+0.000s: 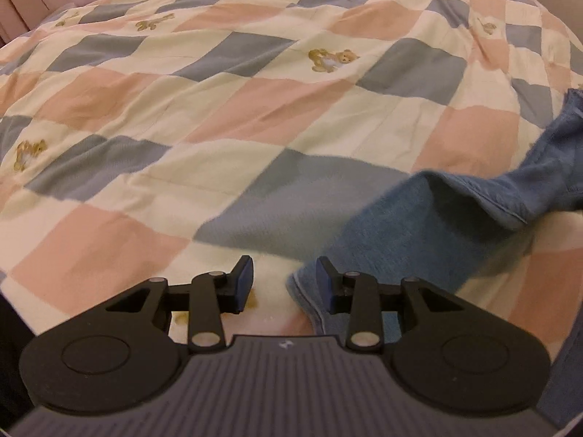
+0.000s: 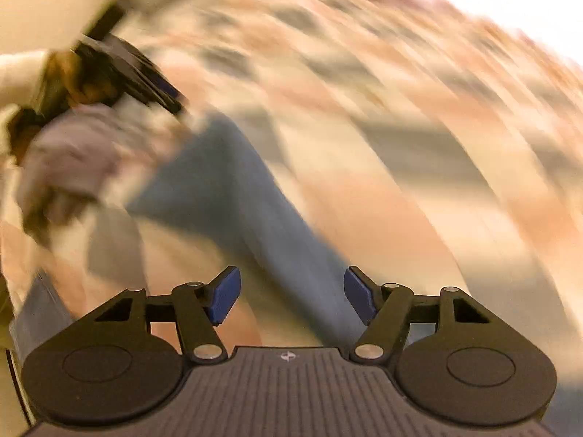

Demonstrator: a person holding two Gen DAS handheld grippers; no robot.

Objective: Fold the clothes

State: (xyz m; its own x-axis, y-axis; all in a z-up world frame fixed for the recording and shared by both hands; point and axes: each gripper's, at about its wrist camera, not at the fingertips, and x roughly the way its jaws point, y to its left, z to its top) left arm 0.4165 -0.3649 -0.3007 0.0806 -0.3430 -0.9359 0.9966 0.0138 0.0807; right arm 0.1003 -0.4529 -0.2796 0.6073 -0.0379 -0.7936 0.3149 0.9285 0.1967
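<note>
Blue terry-cloth garment spread on checked pink, blue and cream quilt with teddy bear prints, right of centre in left wrist view; one part bunched and raised toward right edge, hemmed corner lying flat by left gripper. Fingers spread, nothing pinched. Right gripper fingers spread wide, empty, over garment; view heavily motion-blurred.

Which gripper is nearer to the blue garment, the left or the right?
Left. The left gripper is open at the blue garment edge; the right gripper is open above it, view blurred.
</note>
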